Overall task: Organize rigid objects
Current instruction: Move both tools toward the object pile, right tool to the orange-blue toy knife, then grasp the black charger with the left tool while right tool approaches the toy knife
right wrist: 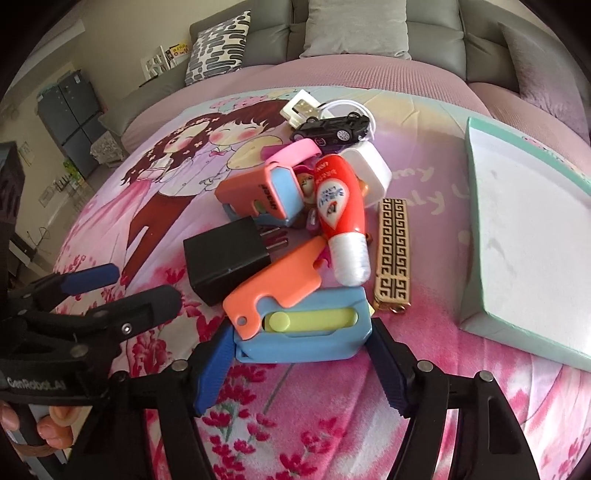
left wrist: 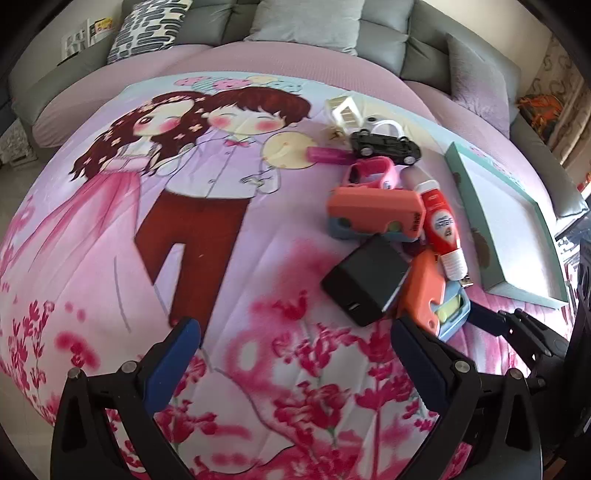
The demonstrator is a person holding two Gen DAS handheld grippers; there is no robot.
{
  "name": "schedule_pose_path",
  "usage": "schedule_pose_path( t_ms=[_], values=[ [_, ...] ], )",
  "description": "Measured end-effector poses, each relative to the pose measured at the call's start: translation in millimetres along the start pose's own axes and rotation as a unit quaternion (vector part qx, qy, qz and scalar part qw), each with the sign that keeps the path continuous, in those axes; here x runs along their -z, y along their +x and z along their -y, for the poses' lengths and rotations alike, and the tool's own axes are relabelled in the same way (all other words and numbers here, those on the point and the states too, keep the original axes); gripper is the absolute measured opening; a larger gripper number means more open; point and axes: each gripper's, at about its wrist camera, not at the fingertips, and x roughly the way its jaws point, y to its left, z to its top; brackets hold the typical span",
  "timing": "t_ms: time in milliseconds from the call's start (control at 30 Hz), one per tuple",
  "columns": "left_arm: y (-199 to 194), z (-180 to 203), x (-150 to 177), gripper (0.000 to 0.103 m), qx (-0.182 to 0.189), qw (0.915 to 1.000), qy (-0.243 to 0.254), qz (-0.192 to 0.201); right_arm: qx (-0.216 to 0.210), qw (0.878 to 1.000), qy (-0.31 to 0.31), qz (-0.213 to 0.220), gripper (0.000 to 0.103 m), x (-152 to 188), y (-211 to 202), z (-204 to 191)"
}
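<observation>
A pile of small rigid things lies on a cartoon-print quilt. Nearest me is a blue and orange toy cutter (right wrist: pixel 303 325); my right gripper (right wrist: pixel 301 328) has its blue pads against both ends of the toy's blue base. Behind it lie a black charger (right wrist: pixel 225 258), a red and white tube (right wrist: pixel 340 214), a second orange and blue toy (right wrist: pixel 255 192) and a black toy car (right wrist: pixel 332 129). My left gripper (left wrist: pixel 295 328) hangs open over bare quilt, left of the charger (left wrist: pixel 365 280), with nothing between its fingers.
A shallow teal box (right wrist: pixel 528 240) with a white floor sits right of the pile. A gold patterned strip (right wrist: pixel 393 251) lies between them. A pink band (right wrist: pixel 291 151) and a white block (right wrist: pixel 371 170) are in the pile. A grey sofa back (left wrist: pixel 306 22) with cushions lies beyond.
</observation>
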Motion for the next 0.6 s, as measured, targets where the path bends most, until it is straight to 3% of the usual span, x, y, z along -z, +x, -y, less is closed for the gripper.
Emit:
schedule_pose_path(
  t_ms=[233,400,467,600],
  values=[
    [12.7,23.2,-11.2,0.102,0.006,0.9992,0.04,-0.006,0.007,1.0,0.016,-0.013,0.073,11.7,-17.3,18.3],
    [31.6,38.9,-21.6,0.101,-0.016,0.9966,0.08,-0.012,0.009,1.0,0.019,-0.02,0.073,19.6,-24.6,26.6],
    [36.4,43.3,-25.2,0.097,-0.023,0.9953,0.092,-0.015,0.01,1.0,0.019,-0.021,0.073,21.6,-26.1,27.8],
    [38.1,48.8,-27.5,0.076,-0.01,0.9945,0.103,-0.018,0.014,0.999,0.016,-0.023,0.073,23.3,-26.7,27.3]
  ],
)
